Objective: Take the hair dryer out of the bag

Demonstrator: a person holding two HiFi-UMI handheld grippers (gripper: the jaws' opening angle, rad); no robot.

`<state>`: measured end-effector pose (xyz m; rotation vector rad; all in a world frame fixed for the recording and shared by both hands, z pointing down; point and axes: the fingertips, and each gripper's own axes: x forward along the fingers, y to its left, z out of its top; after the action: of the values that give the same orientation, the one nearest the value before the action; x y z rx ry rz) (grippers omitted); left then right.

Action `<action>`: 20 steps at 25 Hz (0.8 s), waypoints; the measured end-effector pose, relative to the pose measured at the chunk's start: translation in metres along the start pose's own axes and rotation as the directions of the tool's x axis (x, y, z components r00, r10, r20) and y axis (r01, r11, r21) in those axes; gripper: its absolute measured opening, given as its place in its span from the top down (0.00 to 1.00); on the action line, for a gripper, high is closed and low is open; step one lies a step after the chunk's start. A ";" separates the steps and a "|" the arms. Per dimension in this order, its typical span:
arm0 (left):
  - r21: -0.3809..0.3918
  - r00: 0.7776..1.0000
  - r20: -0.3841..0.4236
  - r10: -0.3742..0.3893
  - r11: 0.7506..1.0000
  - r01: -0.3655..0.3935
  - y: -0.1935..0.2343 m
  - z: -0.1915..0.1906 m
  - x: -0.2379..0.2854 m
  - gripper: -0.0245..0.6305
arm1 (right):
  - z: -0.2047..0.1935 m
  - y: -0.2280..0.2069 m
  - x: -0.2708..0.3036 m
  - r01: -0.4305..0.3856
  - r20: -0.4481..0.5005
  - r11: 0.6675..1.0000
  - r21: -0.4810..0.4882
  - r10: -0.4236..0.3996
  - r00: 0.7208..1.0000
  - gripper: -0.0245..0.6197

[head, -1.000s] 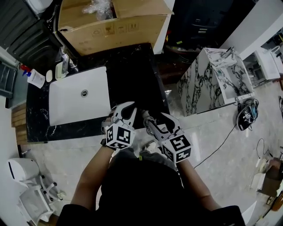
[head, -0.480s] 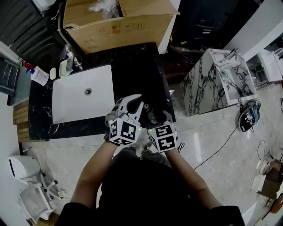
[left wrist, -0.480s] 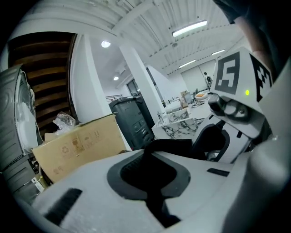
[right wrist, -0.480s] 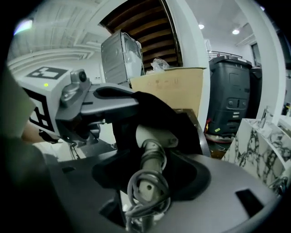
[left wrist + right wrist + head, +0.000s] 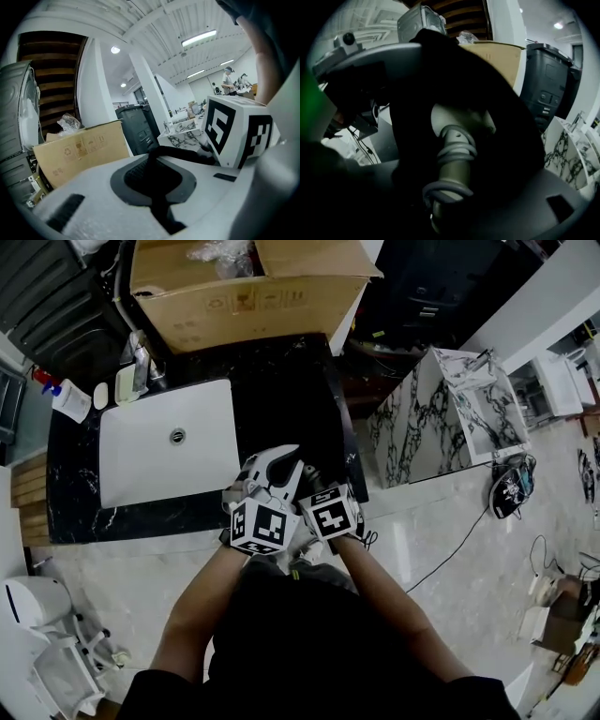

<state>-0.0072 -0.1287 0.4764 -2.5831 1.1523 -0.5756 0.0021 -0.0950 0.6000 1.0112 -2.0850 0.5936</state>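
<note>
One hair dryer [image 5: 451, 180], one bag [image 5: 508, 101], one box [image 5: 251, 304], one sink [image 5: 141, 460]

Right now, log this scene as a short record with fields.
Left claw: shut on the black bag fabric
Right claw: open, jaws have just been opening; hair dryer handle between them
Hair dryer: bag fabric around it, cord wound round its handle
Nearby: black counter, white sink, cardboard box
</note>
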 end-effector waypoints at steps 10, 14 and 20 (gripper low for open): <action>-0.016 1.000 -0.023 -0.003 1.000 0.003 0.010 -0.023 -0.006 0.93 | 0.004 -0.008 -0.002 -0.028 0.067 0.999 0.031 0.026 0.997 0.56; -0.019 0.999 -0.050 -0.011 1.000 0.010 0.013 -0.035 -0.007 0.93 | 0.003 -0.012 -0.006 -0.072 0.112 0.994 0.081 0.063 0.992 0.57; -0.046 0.997 -0.073 0.003 0.999 -0.007 0.023 -0.046 -0.005 0.93 | 0.007 -0.003 -0.015 -0.177 0.170 0.973 0.151 0.150 0.974 0.58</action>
<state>-0.0462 -0.1430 0.5069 -2.6173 1.2088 -0.6547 0.0081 -0.0942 0.5845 1.0118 -2.3056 0.8039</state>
